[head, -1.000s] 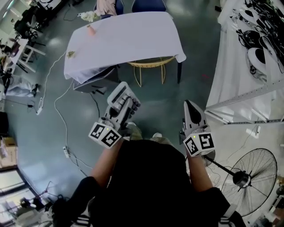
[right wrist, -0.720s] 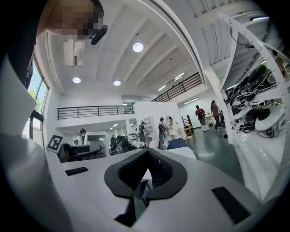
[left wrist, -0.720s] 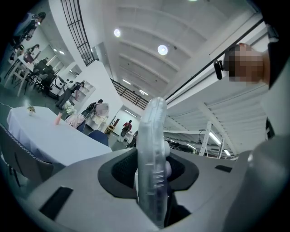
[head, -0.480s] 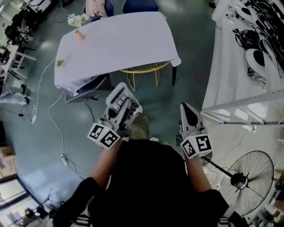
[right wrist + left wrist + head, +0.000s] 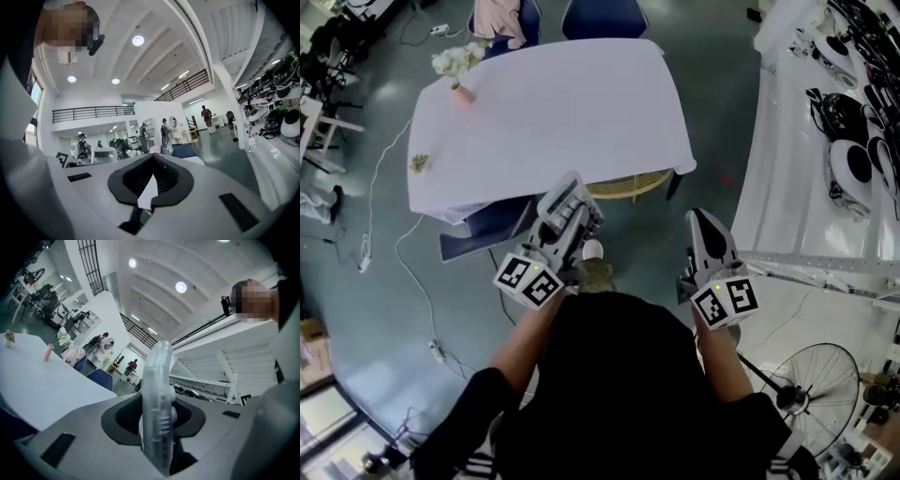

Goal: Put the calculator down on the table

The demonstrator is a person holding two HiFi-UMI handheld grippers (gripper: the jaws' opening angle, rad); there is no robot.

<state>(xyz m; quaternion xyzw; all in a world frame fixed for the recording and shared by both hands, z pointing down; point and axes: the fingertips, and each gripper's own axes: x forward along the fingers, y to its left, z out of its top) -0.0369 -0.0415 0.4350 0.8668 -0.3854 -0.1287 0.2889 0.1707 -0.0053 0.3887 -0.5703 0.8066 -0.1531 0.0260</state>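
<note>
The calculator, pale grey with keys, is held in my left gripper just short of the near edge of the white-clothed table. In the left gripper view the calculator stands edge-on between the jaws, which are shut on it, and the table lies low to the left. My right gripper hangs over the floor off the table's near right corner. Its jaws are shut together with nothing in them.
A pink vase with flowers and a small sprig sit on the table's left side. A wicker chair and a dark chair are tucked under the near edge. A white bench with headgear runs along the right; a fan stands behind.
The table has come closer in the head view as the person walks toward it. Both grippers moved forward with the person, and the left still holds the calculator.
</note>
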